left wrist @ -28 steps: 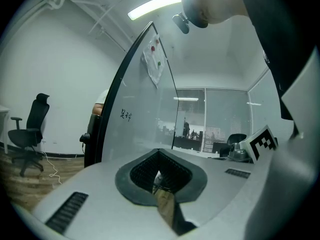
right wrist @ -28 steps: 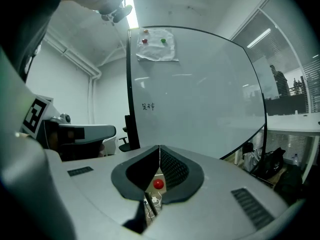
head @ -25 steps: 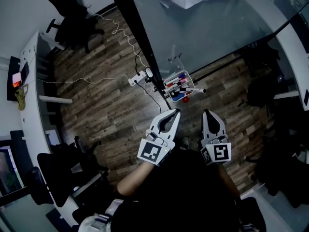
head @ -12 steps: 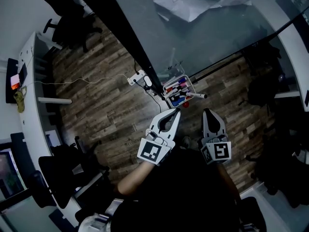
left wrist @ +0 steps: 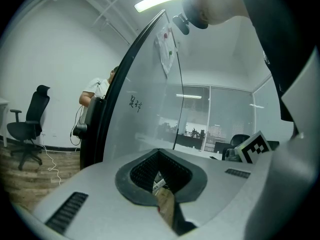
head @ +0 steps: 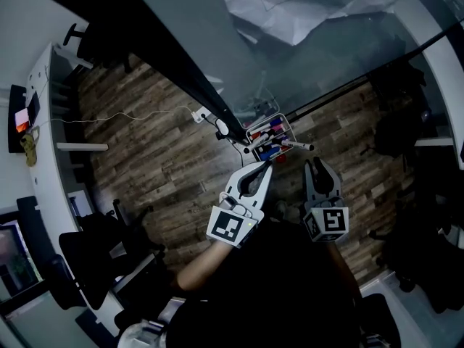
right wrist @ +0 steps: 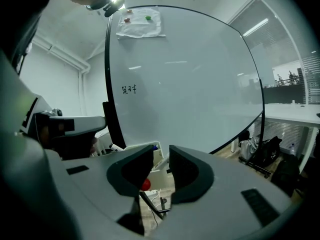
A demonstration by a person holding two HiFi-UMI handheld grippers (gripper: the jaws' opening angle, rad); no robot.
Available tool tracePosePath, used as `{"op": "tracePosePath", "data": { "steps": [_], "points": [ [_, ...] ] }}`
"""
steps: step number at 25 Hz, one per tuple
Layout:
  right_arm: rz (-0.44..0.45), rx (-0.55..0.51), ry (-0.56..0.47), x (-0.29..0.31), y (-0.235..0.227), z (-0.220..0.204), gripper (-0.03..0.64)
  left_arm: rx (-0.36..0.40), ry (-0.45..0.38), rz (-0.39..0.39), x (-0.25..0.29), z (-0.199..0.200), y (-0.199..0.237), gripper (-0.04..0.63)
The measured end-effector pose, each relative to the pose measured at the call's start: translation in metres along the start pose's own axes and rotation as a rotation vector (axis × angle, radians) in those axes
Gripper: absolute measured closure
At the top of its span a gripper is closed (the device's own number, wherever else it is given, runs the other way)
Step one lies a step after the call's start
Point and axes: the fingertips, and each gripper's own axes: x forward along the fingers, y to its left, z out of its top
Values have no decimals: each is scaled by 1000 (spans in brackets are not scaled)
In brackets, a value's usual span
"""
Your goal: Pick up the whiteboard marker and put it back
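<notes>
Right gripper view: the right gripper [right wrist: 161,158] is seen with jaws just opened, nothing between them. The left gripper [left wrist: 159,153] is clenched on nothing. Ahead, the whiteboard marker [head: 296,146] is laid across the tray [head: 255,129] below the whiteboard [right wrist: 190,74].

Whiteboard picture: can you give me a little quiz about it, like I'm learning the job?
1. True or false: the marker tray is empty.
2. Pick one: stuck high on the whiteboard is A) paper, B) a clock, C) a hat.
3. Which hand-held gripper has its jaws apart?
Key: 1 false, markers lie in it. 2 A. 3 The right hand-held gripper; its jaws have just been opening, with nothing between them.
</notes>
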Motion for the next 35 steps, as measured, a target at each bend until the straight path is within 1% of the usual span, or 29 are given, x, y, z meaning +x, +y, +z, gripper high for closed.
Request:
{"op": "tracePosePath", "data": {
  "steps": [6,12,17,20,29,35],
  "points": [
    [-27,17,29,9,-9,-7,511,-8,7,7,1,-4,3,588],
    [-25,16,37,19,-12,-10,503,-21,23,11,5,-7,9,588],
    [-30,45,49,27,-16,-13,491,-25,31,11,7,-9,12,588],
    [-25,40,58,32,-17,-16,483,-24,35,14,8,-9,14,588],
    [-9,65,65,43,-12,-19,482,-29,48,21,6,-12,20,588],
    [-18,37,59,44,-15,-16,483,-29,49,24,5,-12,23,588]
  ]
}}
